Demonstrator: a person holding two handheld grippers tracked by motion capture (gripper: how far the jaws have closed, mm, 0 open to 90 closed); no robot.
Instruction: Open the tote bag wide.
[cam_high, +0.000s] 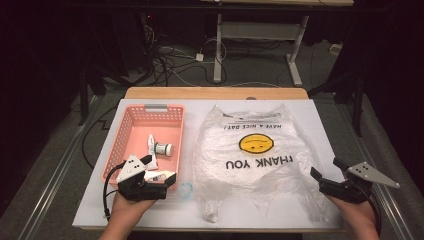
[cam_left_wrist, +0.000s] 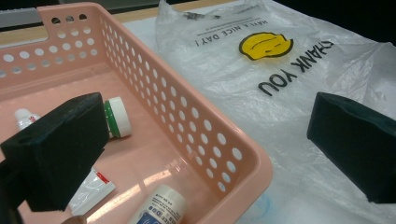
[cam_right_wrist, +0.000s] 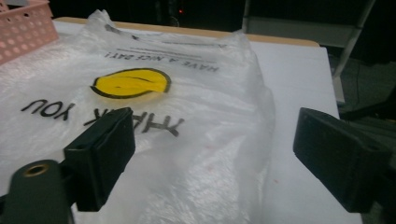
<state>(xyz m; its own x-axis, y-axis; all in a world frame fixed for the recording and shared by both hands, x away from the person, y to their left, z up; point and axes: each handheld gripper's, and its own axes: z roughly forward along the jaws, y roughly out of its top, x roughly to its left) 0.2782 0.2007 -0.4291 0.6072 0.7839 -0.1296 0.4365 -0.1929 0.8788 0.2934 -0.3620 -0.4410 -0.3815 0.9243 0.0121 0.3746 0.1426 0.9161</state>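
Note:
A pink perforated basket (cam_high: 125, 131) (cam_left_wrist: 252, 161) stands at the table's left. It holds a small white jar with a green band (cam_high: 163, 148) (cam_left_wrist: 116, 116), a white tube (cam_high: 151, 145) (cam_left_wrist: 95, 186) and a white bottle with a blue label (cam_left_wrist: 159, 207). Right of it lies a clear plastic bag (cam_high: 255, 160) (cam_left_wrist: 280, 60) (cam_right_wrist: 163, 93), flat, printed with a yellow smiley and "THANK YOU". My left gripper (cam_high: 160, 169) (cam_left_wrist: 205, 126) is open over the basket's near right corner, straddling its wall. My right gripper (cam_high: 327, 168) (cam_right_wrist: 215, 130) is open just above the bag's near right edge, holding nothing.
A white board (cam_high: 320, 125) covers the wooden table (cam_high: 215, 93). A small pale-blue ring (cam_high: 186, 190) lies between basket and bag. The board's right edge is close beside my right gripper. Cables and desk legs (cam_high: 218, 50) stand on the floor beyond the table.

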